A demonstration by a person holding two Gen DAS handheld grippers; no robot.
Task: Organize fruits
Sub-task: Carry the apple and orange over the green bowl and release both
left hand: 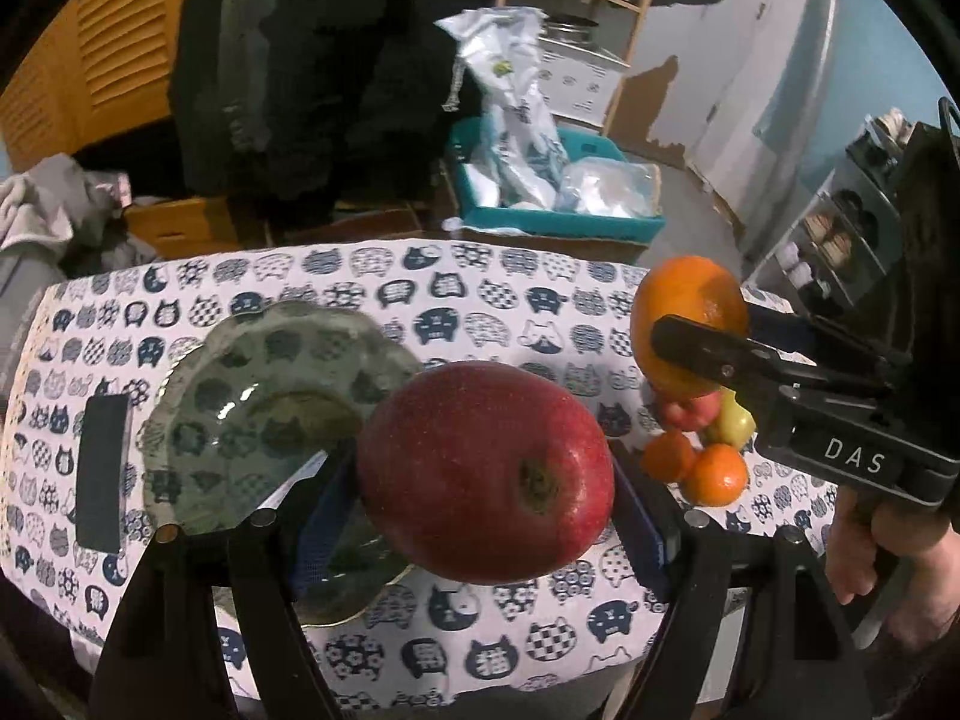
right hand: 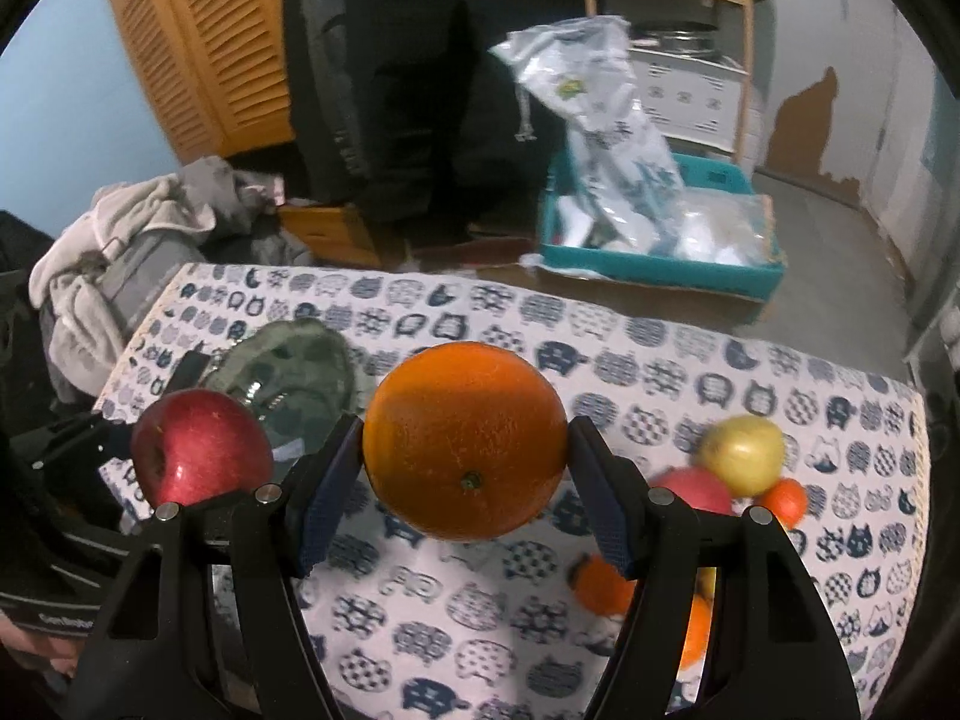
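Observation:
My left gripper [left hand: 486, 474] is shut on a big red apple [left hand: 486, 471], held above the table near a clear glass bowl [left hand: 270, 396]. My right gripper [right hand: 465, 468] is shut on a large orange [right hand: 465, 441], also lifted off the table. In the left wrist view the orange [left hand: 690, 312] and the right gripper [left hand: 696, 348] appear at the right. In the right wrist view the apple [right hand: 201, 447] shows at the left, in front of the bowl [right hand: 288, 372]. A pile of fruit [left hand: 702, 444] lies on the table: small oranges, a red apple, a yellow-green one [right hand: 744, 453].
The table wears a cat-print cloth [left hand: 480, 288]. A dark flat phone-like slab [left hand: 102, 474] lies left of the bowl. Behind the table stand a teal crate [left hand: 552, 186] with plastic bags, a heap of clothes [right hand: 120, 252], a wooden shelf and a person in dark clothing [left hand: 312, 60].

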